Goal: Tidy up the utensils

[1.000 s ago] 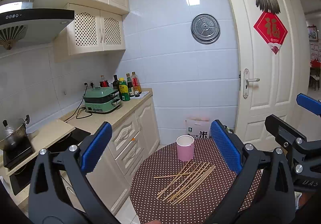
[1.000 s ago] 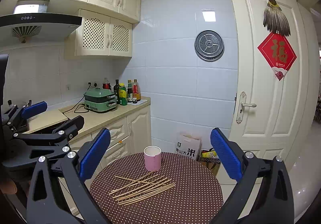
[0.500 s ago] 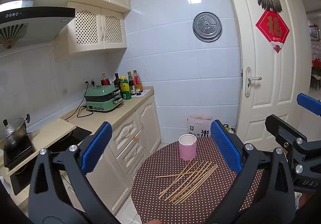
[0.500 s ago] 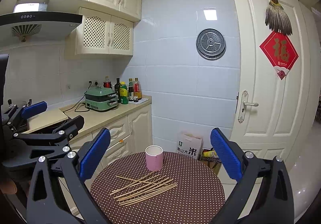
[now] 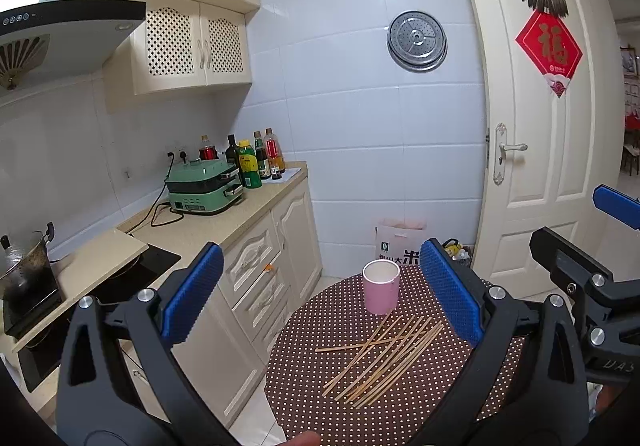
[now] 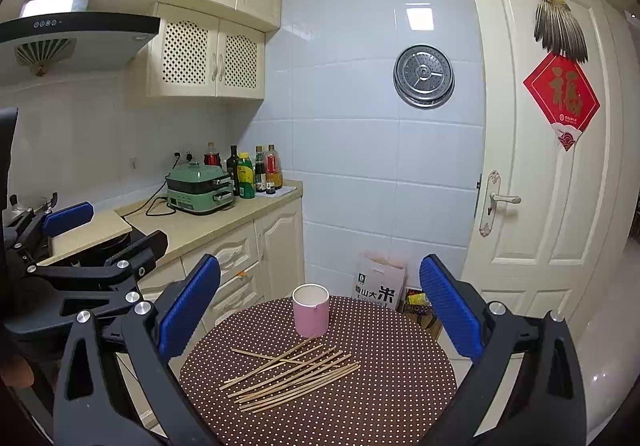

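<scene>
Several thin wooden chopsticks [image 5: 384, 360] lie loose on a round brown dotted table [image 5: 312, 398]; they also show in the right wrist view [image 6: 292, 374]. A pink cup [image 5: 381, 287] stands upright just behind them, empty as far as I see; it shows in the right wrist view too [image 6: 311, 310]. My left gripper [image 5: 320, 302] is open and empty, held above and short of the table. My right gripper [image 6: 320, 310] is open and empty, also above the table's near side. Each gripper shows at the edge of the other's view.
A kitchen counter [image 6: 208, 222] runs along the left with a green cooker [image 6: 200, 188], bottles [image 6: 248, 174] and a stove with a pot [image 5: 24, 274]. A paper bag [image 6: 378, 282] stands on the floor behind the table. A white door [image 6: 540, 186] is at right.
Both views have drifted slightly, so the table and cup sit a little further right and lower. Both grippers stay open. The chopsticks and cup have not moved.
</scene>
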